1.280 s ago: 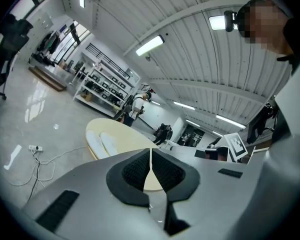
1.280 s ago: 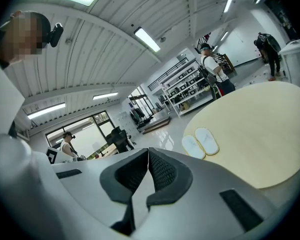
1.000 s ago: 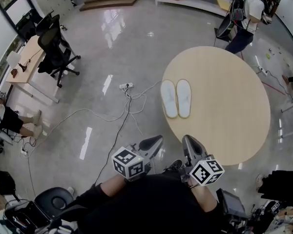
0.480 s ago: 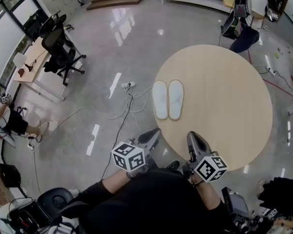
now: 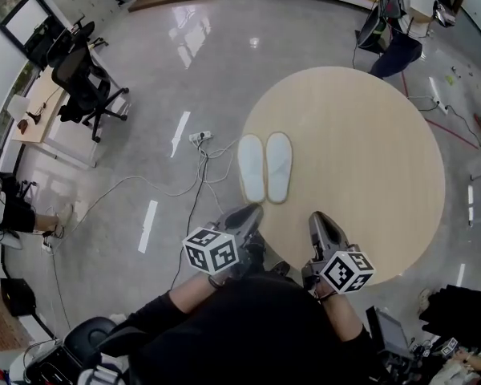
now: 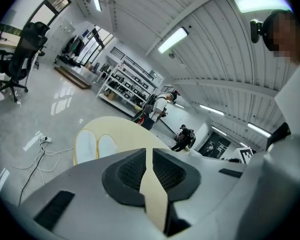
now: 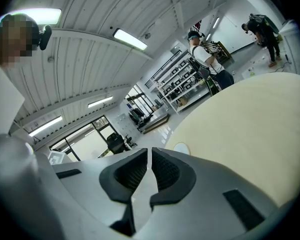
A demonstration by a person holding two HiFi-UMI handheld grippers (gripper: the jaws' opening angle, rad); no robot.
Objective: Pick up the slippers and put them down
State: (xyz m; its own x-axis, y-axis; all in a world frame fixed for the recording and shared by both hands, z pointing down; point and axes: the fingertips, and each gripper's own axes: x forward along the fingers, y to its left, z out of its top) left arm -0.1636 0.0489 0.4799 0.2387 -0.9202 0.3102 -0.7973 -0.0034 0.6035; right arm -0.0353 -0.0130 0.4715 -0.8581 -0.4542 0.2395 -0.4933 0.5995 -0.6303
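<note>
**Left claw [image 5: 242, 217] and right claw [image 5: 321, 221]: both closed pad to pad, nothing held.**

Item, your slippers [image 5: 264, 167]: white pair, side by side and touching, at the 9 o'clock edge of the round table [image 5: 369, 151]. They lie at about 12 o'clock from your left claw and 11 o'clock from your right. Change: over the last second the pair has drawn nearer your claws, untouched. You are likely on approach and must open both claws before lifting. Writing: none legible. The marker cubes [image 5: 211, 253] bear only black-and-white squares, and the slippers show no brand.
</note>
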